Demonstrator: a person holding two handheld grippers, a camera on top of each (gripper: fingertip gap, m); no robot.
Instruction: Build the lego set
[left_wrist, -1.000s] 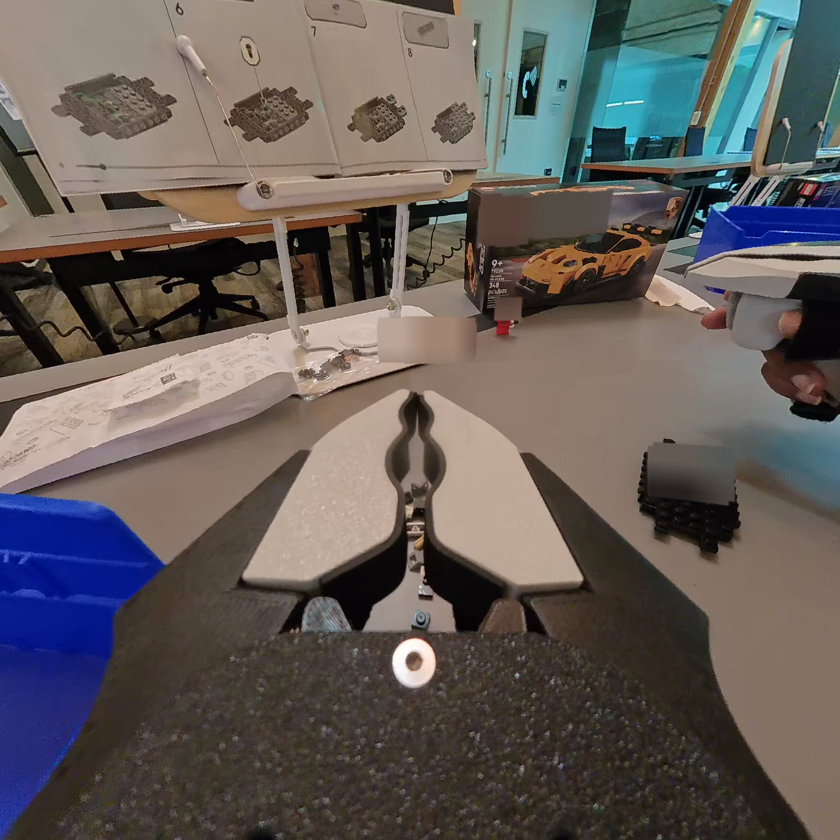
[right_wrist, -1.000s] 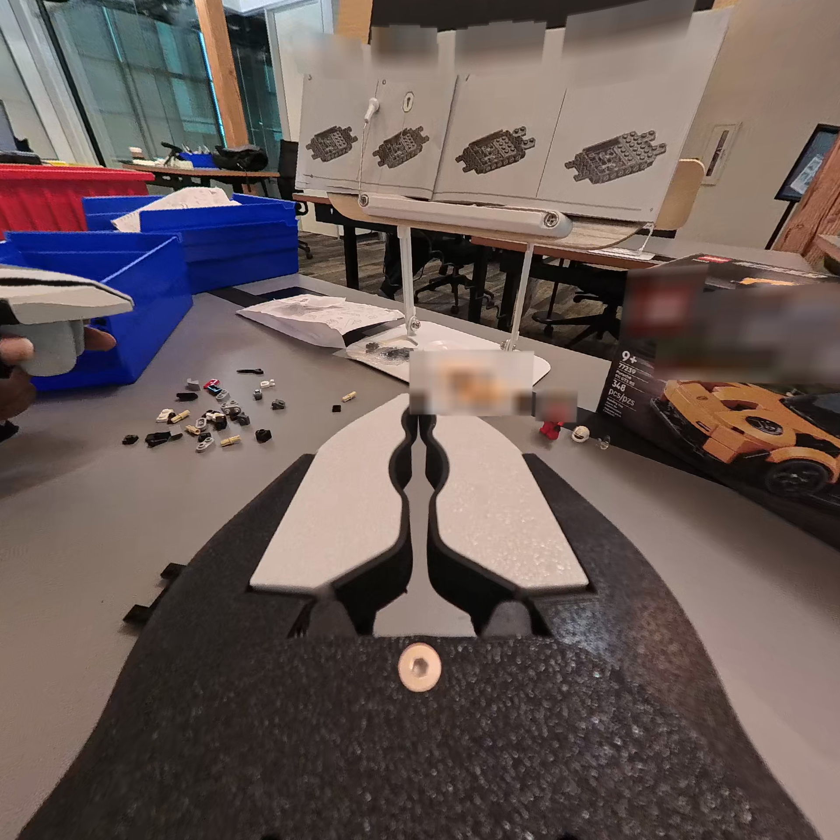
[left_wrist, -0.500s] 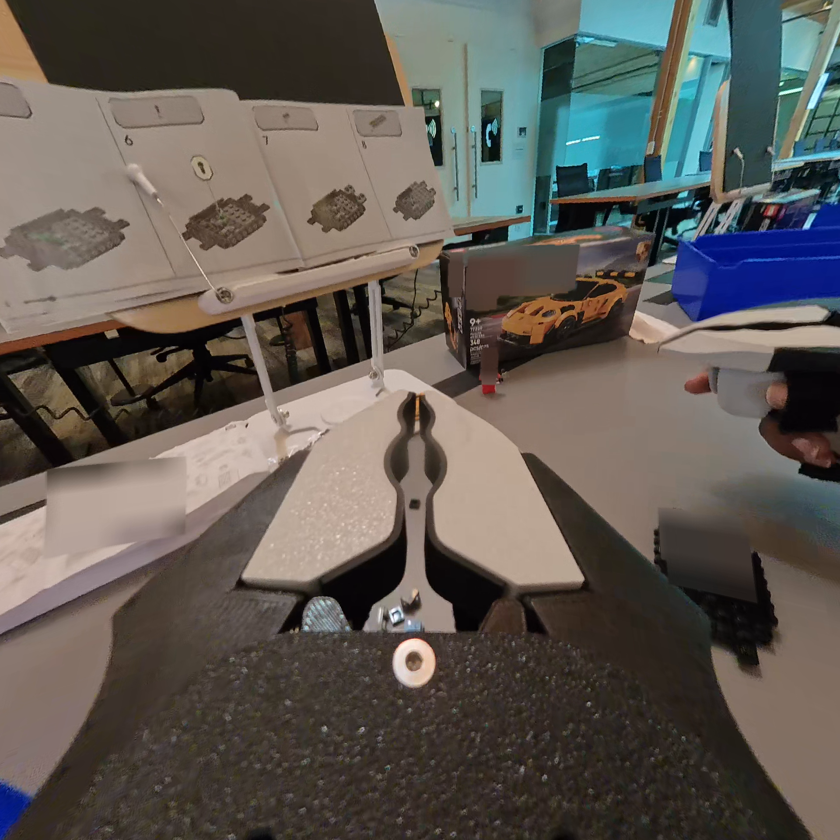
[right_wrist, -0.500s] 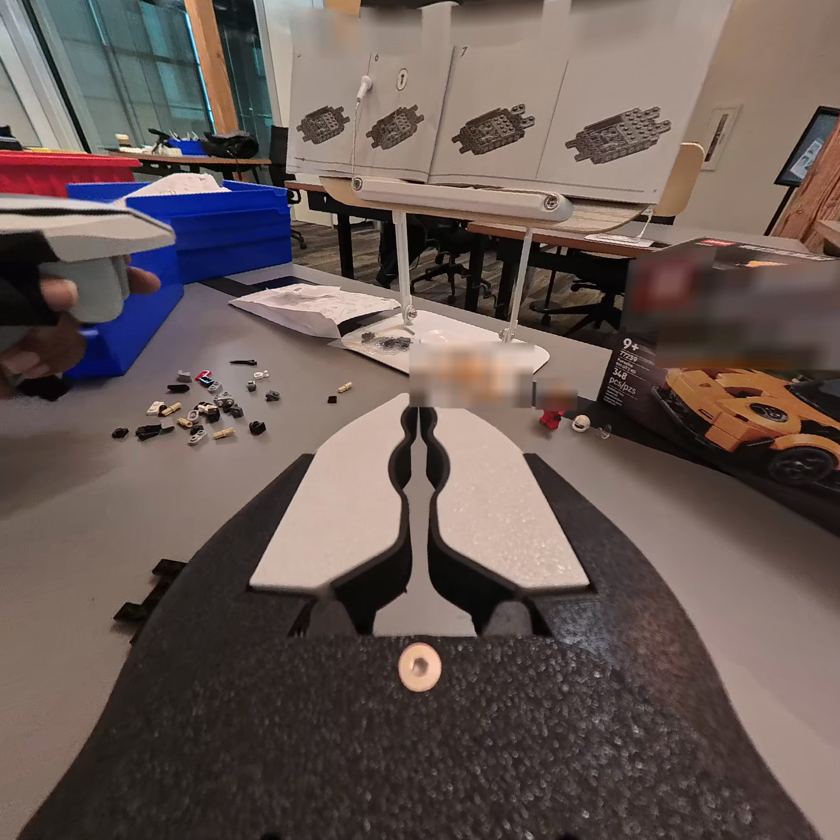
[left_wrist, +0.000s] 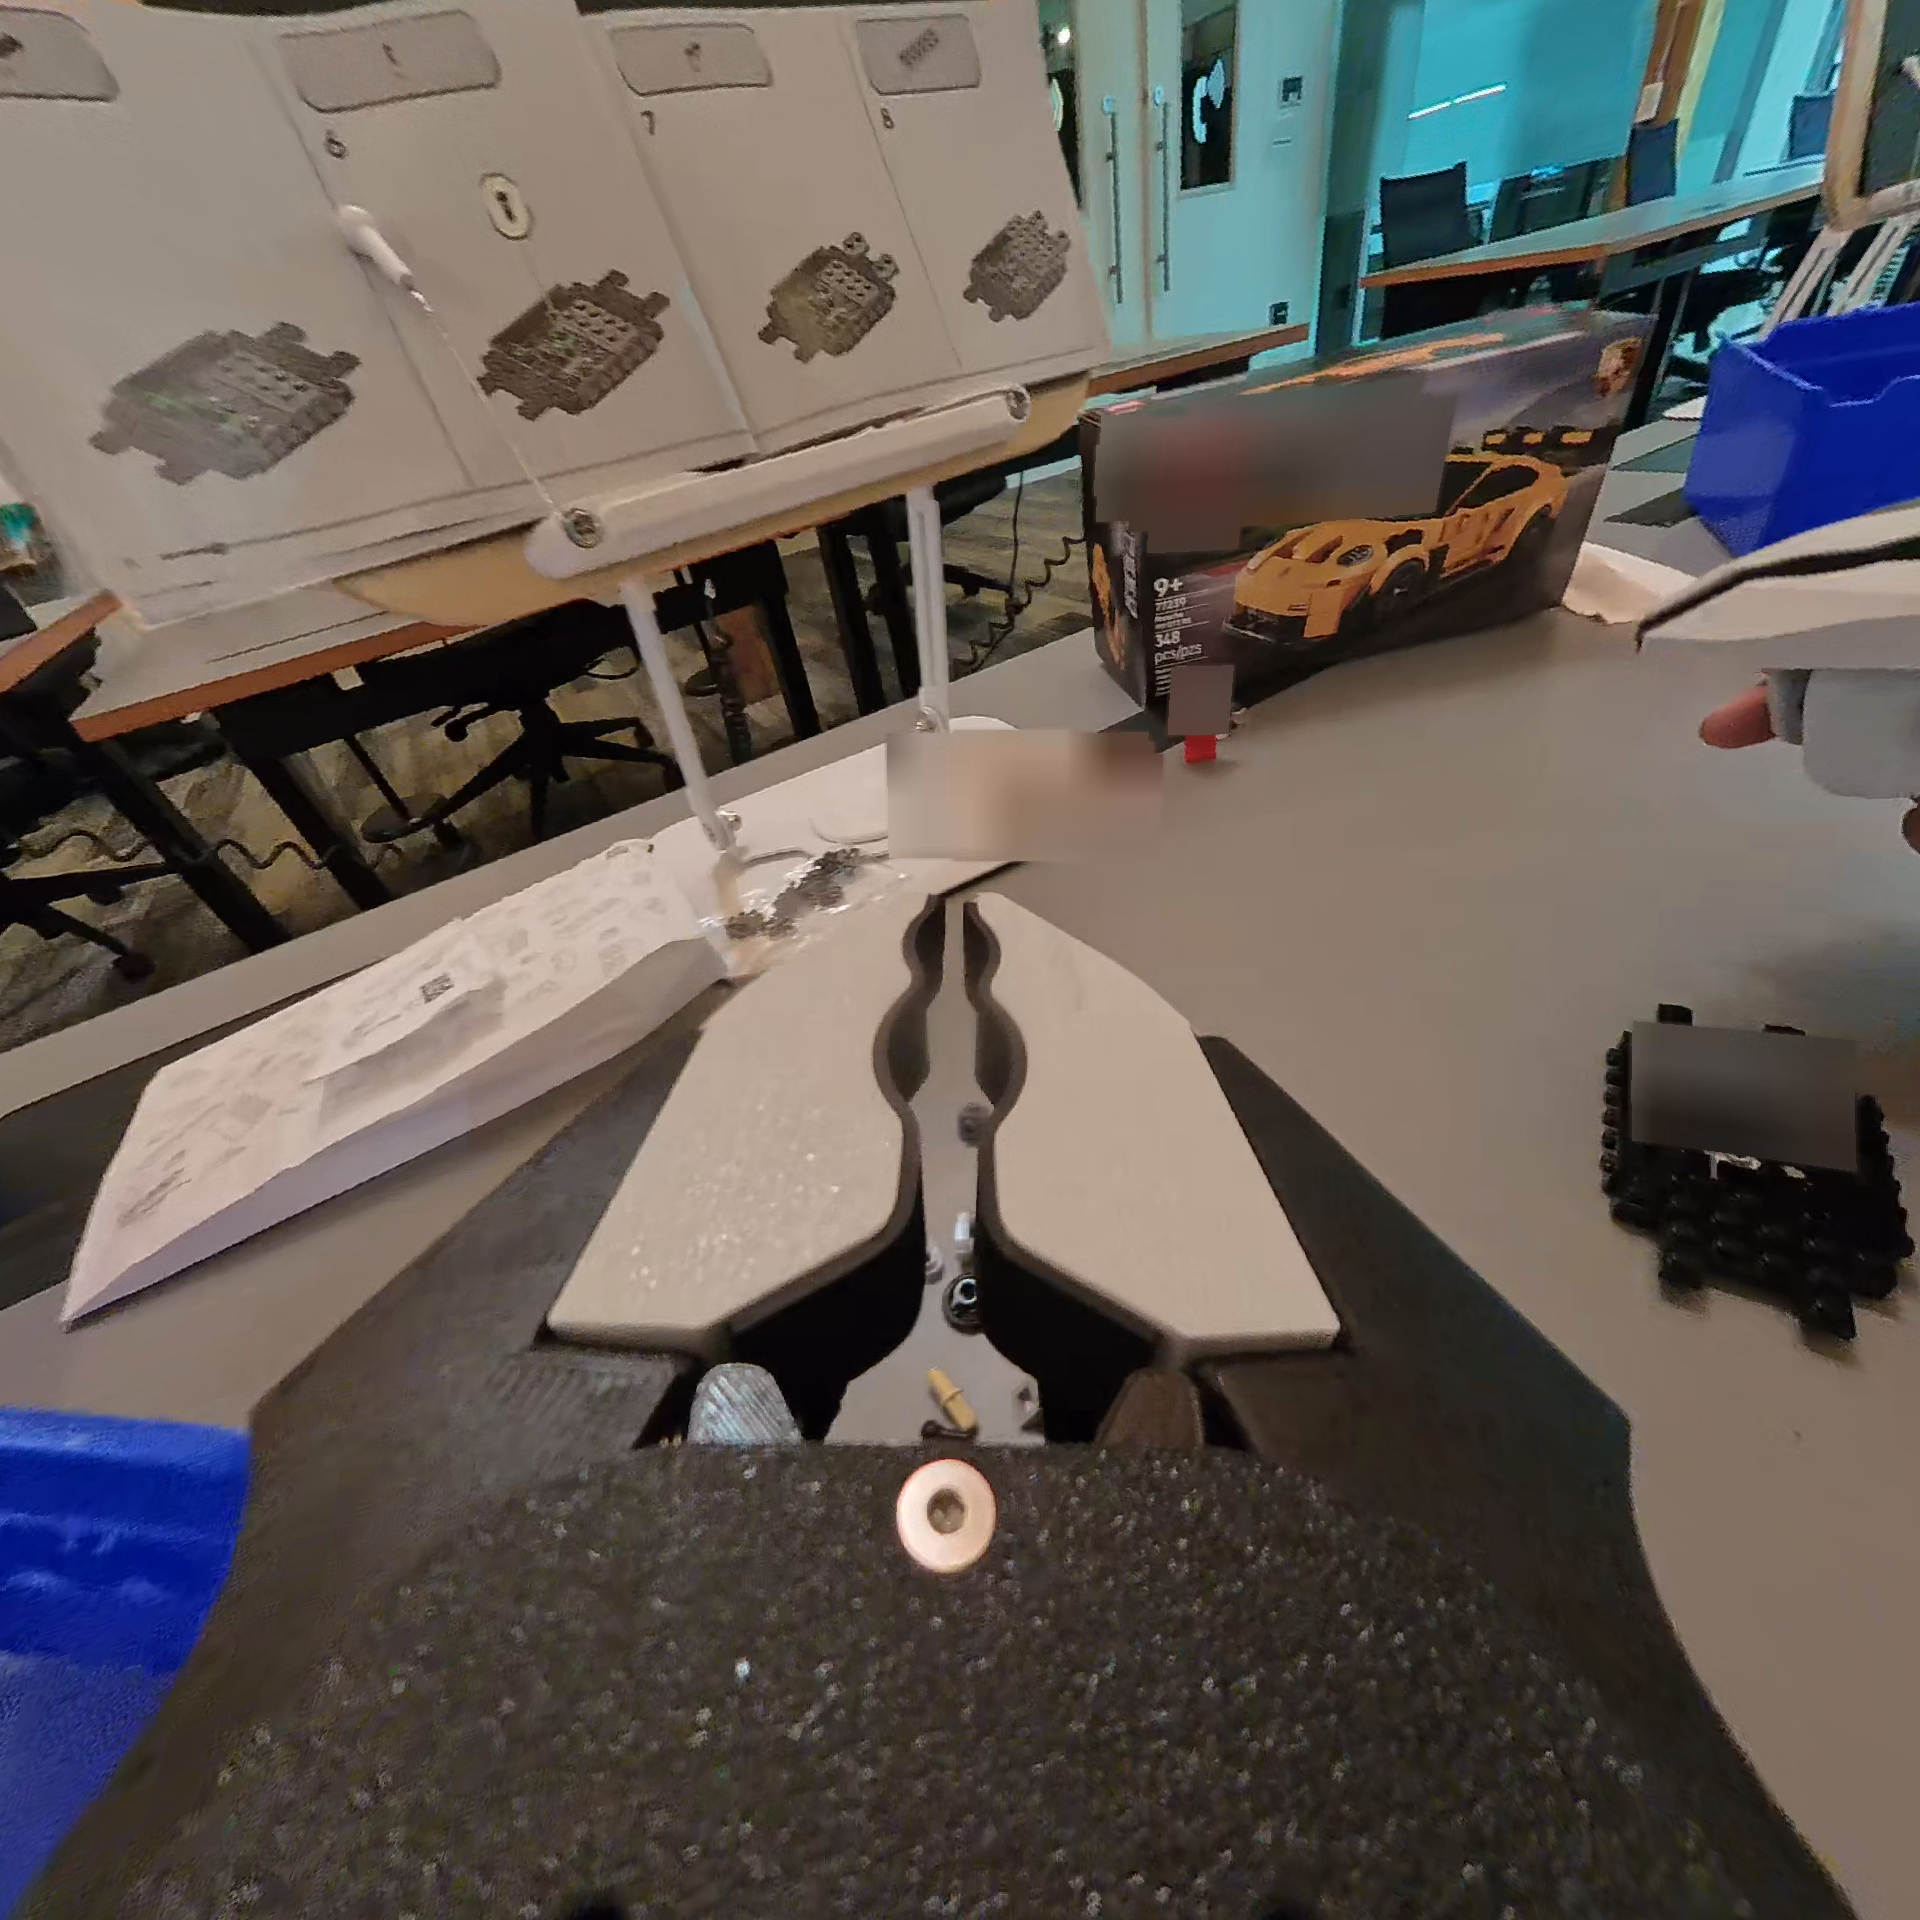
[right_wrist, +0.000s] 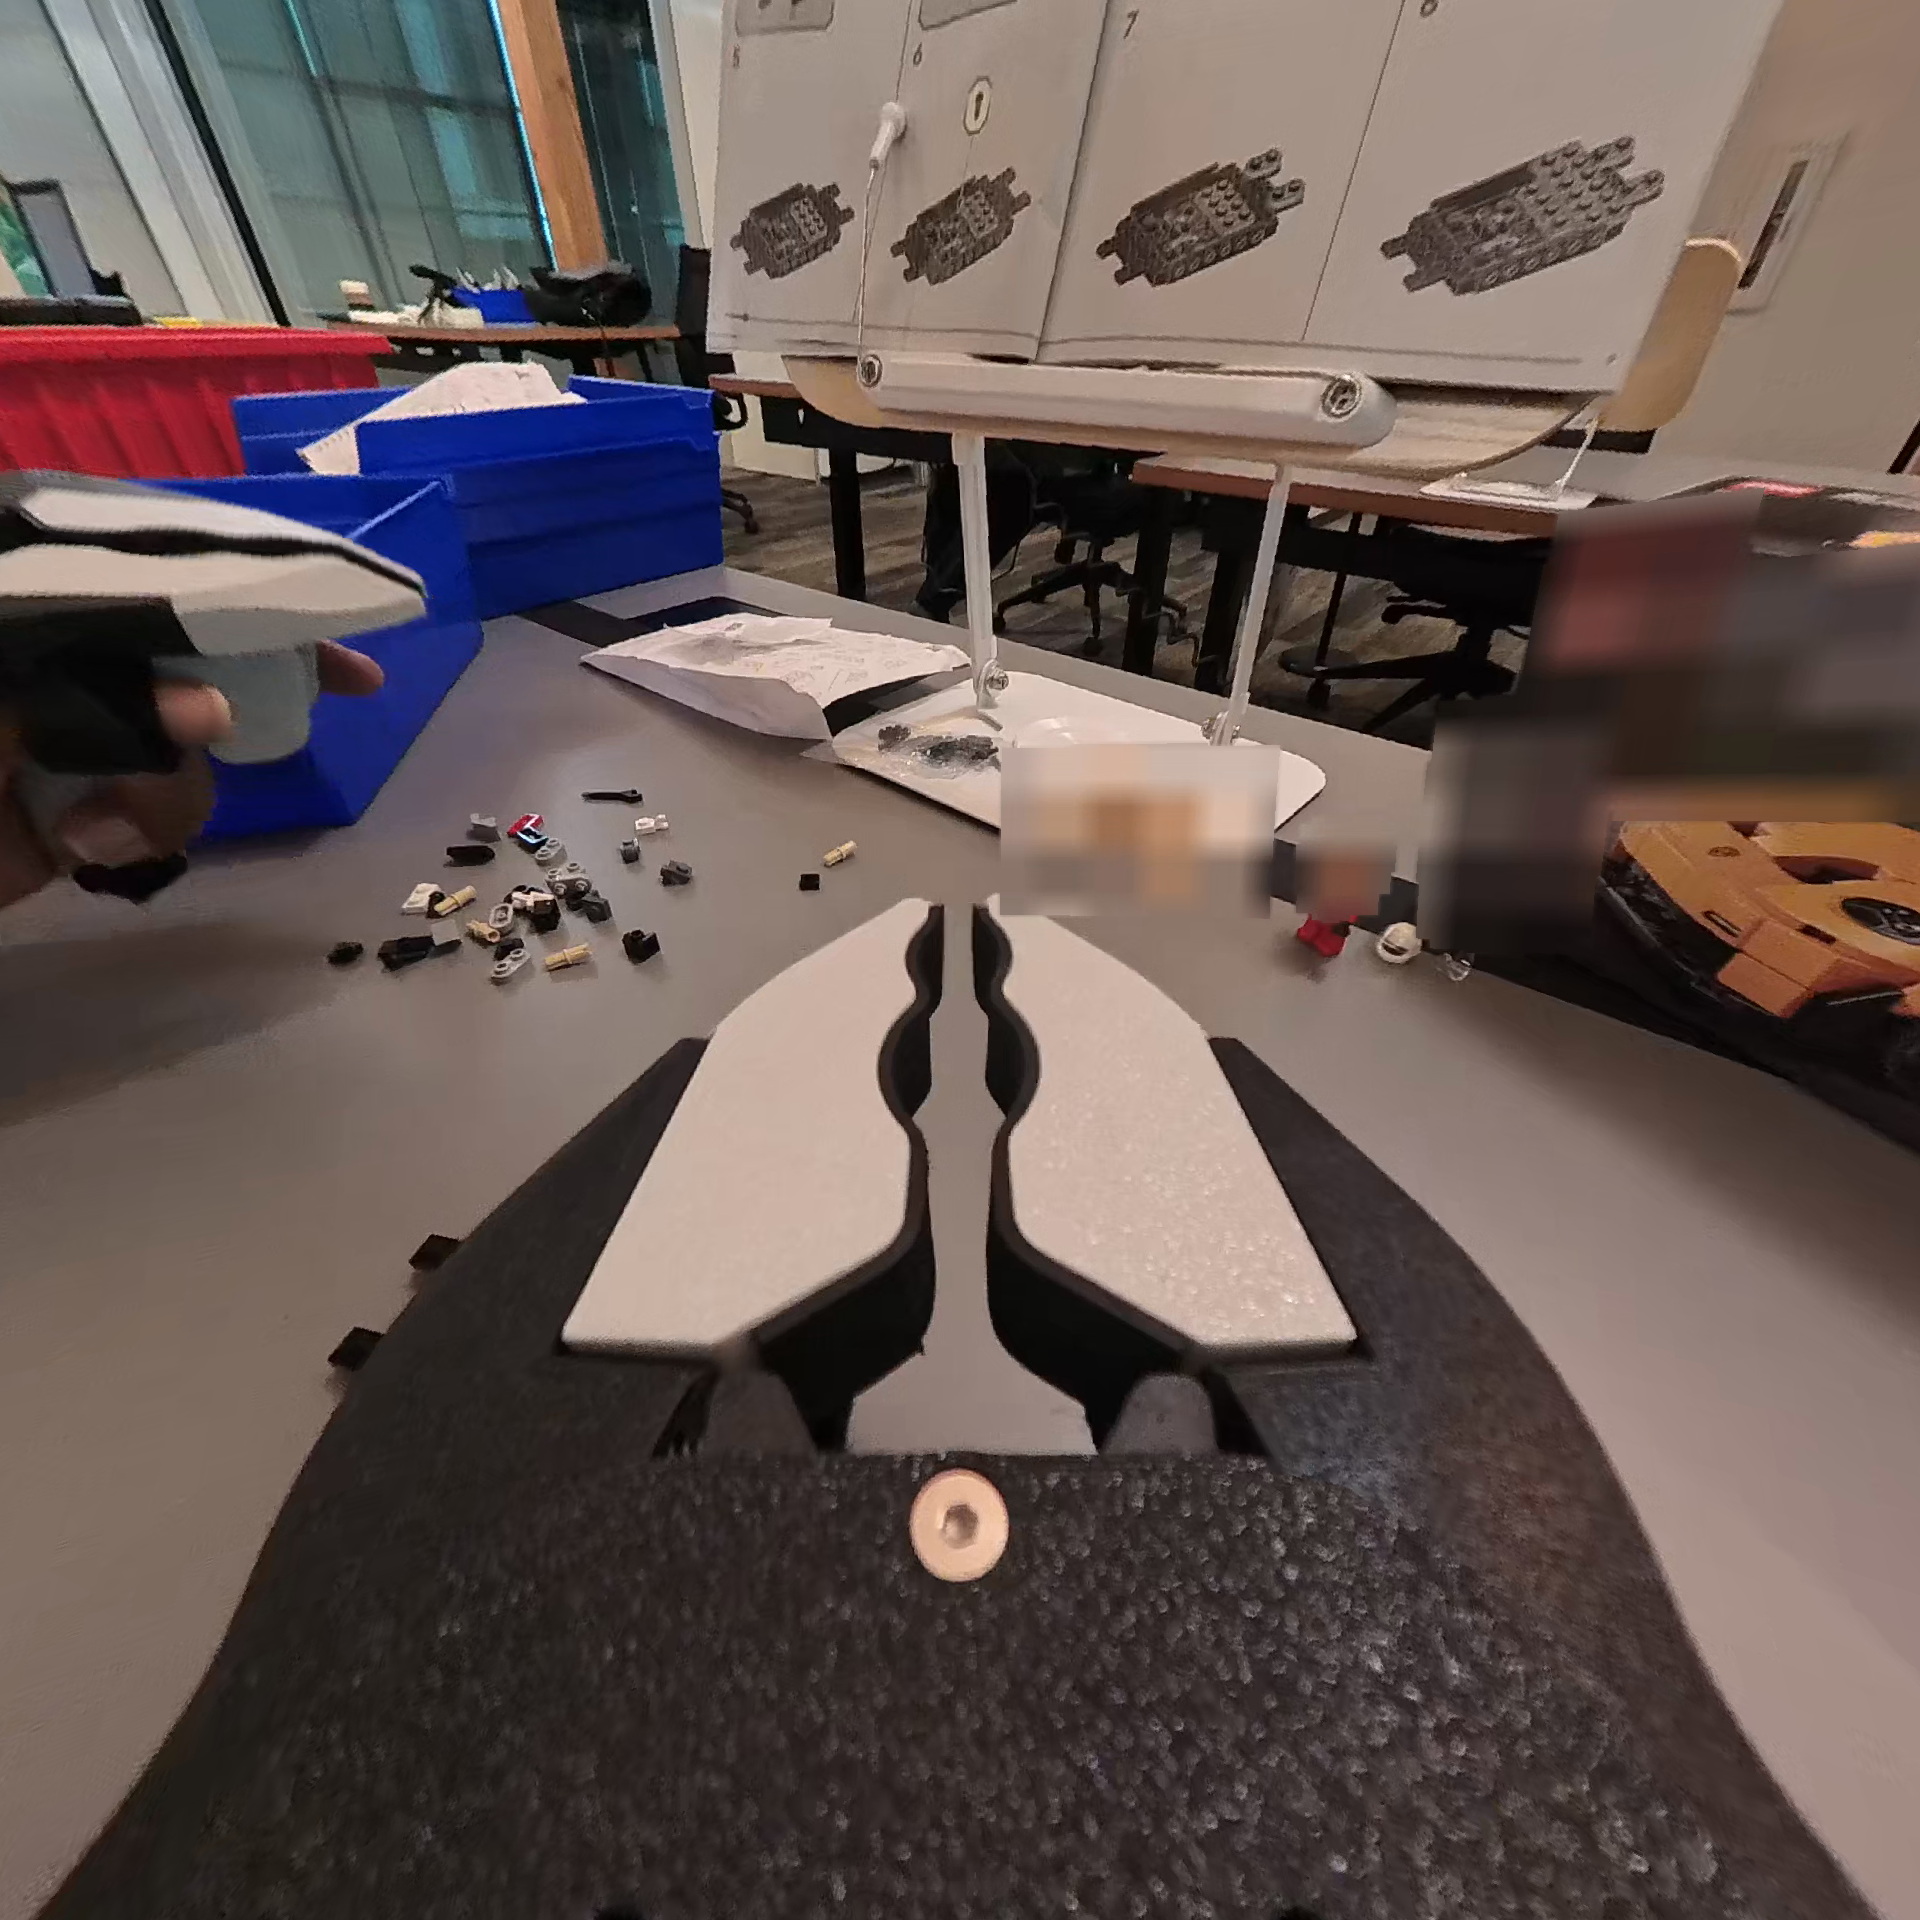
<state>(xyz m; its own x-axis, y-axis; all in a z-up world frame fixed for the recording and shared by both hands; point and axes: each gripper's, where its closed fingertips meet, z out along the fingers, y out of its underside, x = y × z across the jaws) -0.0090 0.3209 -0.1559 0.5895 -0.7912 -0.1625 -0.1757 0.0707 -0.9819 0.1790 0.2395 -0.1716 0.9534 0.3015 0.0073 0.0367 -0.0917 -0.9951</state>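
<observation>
Several small loose lego pieces (right_wrist: 520, 904) lie on the grey table (right_wrist: 208, 1143), left of centre in the right wrist view. My left gripper (left_wrist: 954, 912) hovers over them with its jaws almost together and nothing between them; a few pieces (left_wrist: 951, 1392) show through the gap. It also shows in the right wrist view (right_wrist: 208, 582), held by a hand. A black studded lego base (left_wrist: 1756, 1195) lies to its right. My right gripper (right_wrist: 957, 914) is close to shut and empty, just above the table. The base's edge (right_wrist: 353, 1351) peeks out at its left.
An instruction sheet on a white stand (right_wrist: 1132, 395) rises at the back, with a bag of parts (right_wrist: 935, 748) at its foot. The set's box (left_wrist: 1351, 540) stands at the right, and a booklet (left_wrist: 395, 1070) and blue bins (right_wrist: 582, 488) at the left. A red piece (right_wrist: 1322, 932) lies by the box. One gripper's finger ends stand about 20 cm off the other's.
My left gripper tilted up away from the loose pieces, then came back down over them. The right gripper has barely moved. Both stayed close to shut.
</observation>
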